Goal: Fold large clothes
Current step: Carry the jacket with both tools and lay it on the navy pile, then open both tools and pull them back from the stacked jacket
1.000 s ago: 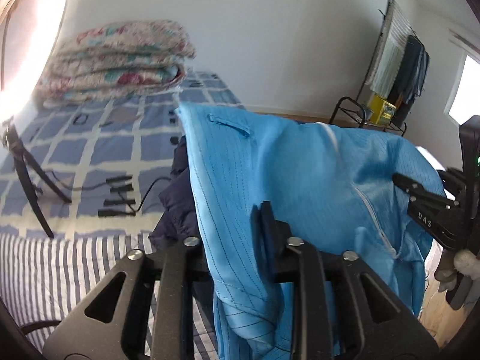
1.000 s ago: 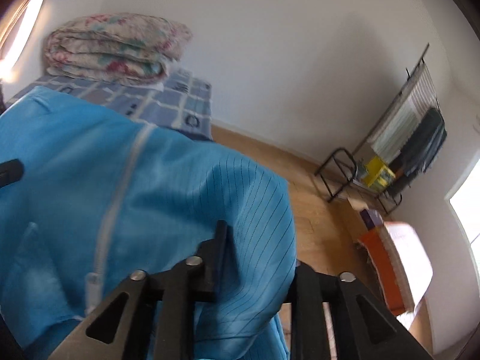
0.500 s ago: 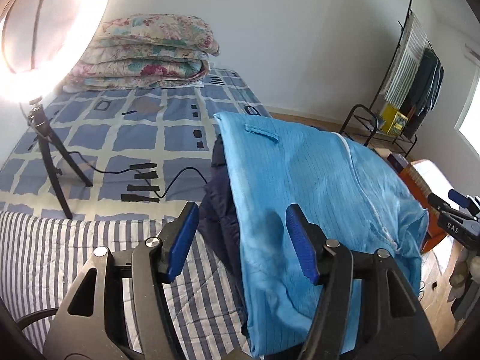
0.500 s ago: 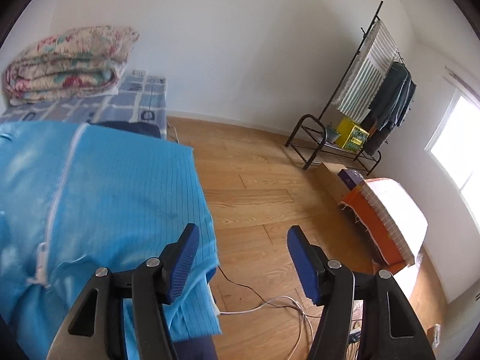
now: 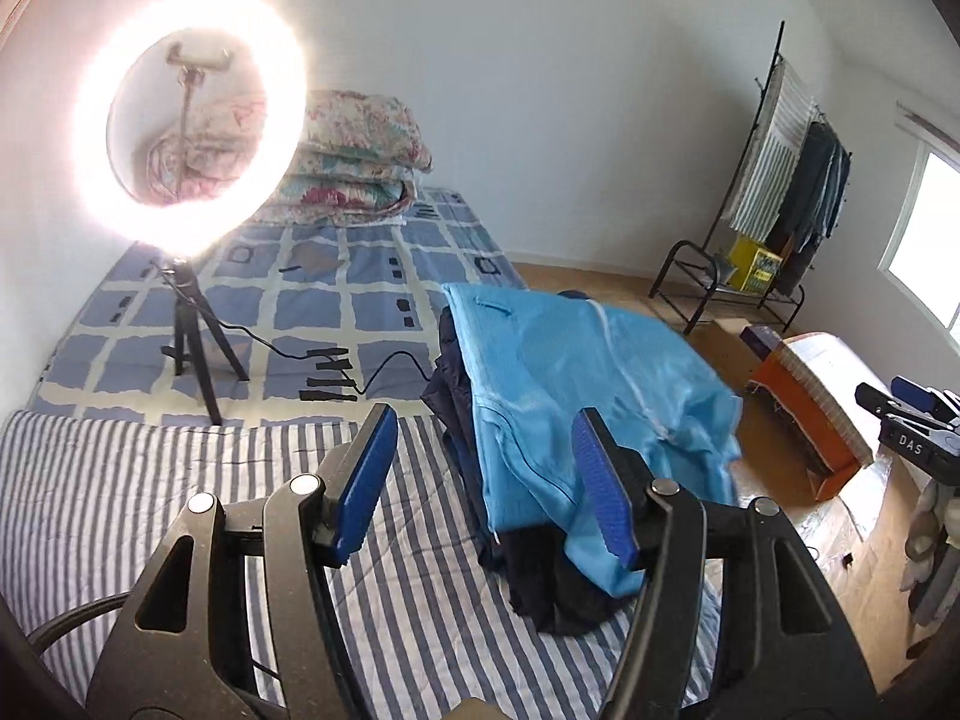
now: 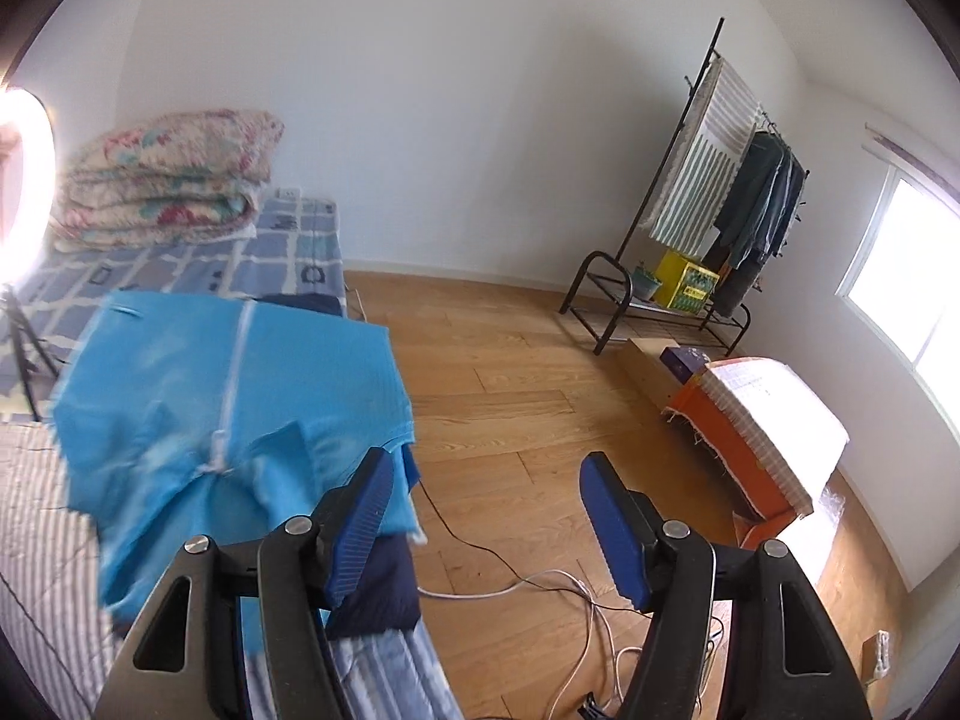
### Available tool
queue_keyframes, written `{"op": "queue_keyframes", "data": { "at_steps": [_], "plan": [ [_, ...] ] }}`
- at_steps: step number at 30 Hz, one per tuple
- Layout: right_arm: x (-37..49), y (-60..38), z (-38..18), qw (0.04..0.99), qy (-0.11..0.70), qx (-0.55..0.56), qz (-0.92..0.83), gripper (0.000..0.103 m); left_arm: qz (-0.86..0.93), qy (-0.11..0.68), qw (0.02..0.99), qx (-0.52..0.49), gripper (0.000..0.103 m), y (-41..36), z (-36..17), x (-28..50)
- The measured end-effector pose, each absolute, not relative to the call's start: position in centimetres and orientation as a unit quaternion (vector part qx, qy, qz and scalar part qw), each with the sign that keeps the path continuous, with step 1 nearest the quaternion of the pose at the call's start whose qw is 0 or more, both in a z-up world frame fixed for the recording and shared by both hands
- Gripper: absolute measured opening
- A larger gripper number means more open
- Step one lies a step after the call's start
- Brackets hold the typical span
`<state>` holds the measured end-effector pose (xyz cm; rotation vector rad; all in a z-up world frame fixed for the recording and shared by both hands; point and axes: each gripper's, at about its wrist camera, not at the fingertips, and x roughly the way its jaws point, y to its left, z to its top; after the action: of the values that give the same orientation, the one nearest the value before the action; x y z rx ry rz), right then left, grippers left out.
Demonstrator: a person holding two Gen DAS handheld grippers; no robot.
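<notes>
The blue garment (image 5: 576, 384) lies on the bed beyond both empty, spread-jawed grippers, left gripper (image 5: 486, 486) and right gripper (image 6: 489, 525).

Our left gripper (image 5: 483, 480) and right gripper (image 6: 486, 525) share black frames, silver screws, and ribbed blue fingers (image 5: 366, 480).

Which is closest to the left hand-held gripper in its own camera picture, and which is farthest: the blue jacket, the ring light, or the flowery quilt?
From the left hand-held gripper:
1. Blue jacket, just ahead and to the right, lying on the bed.
2. Ring light, farther back on the left, standing on its tripod.
3. Flowery quilt, folded at the far end of the bed by the wall.
</notes>
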<state>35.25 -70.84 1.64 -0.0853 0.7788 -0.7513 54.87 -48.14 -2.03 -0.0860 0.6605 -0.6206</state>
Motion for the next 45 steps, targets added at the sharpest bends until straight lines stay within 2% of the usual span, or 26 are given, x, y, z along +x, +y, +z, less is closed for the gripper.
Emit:
{"op": "queue_keyframes", "data": {
  "at_steps": [11, 17, 21, 26, 30, 34, 42, 45],
  "plan": [
    [26.3, -60.5, 12.4, 0.887, 0.331, -0.045, -0.32, 0.069, -0.319, 0.227, 0.92, -0.028, 0.063, -39.0, 8.8, 40.9],
    [21.9, -53.6, 15.8, 0.907, 0.307, -0.048, -0.285, 0.075, -0.319, 0.185, 0.929, -0.013, 0.074, -33.6, 11.3, 33.8],
    [19.0, -49.1, 15.9, 0.917, 0.29, -0.059, -0.269, 0.087, -0.315, 0.17, 0.934, 0.007, 0.08, -30.7, 10.4, 29.4],
    [15.8, -45.9, 14.0, 0.925, 0.286, -0.03, -0.248, 0.088, -0.325, 0.171, 0.93, 0.018, 0.081, -28.1, 8.1, 25.4],
    [13.6, -44.0, 11.6, 0.927, 0.289, -0.025, -0.239, 0.091, -0.334, 0.174, 0.926, 0.03, 0.088, -26.7, 5.3, 22.2],
    [11.5, -43.0, 8.8, 0.925, 0.29, -0.025, -0.245, 0.094, -0.338, 0.184, 0.922, 0.049, 0.089, -26.9, 2.0, 20.2],
    [8.0, -42.5, 3.8, 0.919, 0.304, 0.017, -0.249, 0.098, -0.344, 0.211, 0.913, 0.052, 0.09, -28.0, -2.5, 19.2],
    [7.3, -42.3, 2.4, 0.918, 0.304, 0.018, -0.255, 0.103, -0.337, 0.204, 0.917, 0.069, 0.091, -28.4, -3.2, 19.2]
  ]
}}
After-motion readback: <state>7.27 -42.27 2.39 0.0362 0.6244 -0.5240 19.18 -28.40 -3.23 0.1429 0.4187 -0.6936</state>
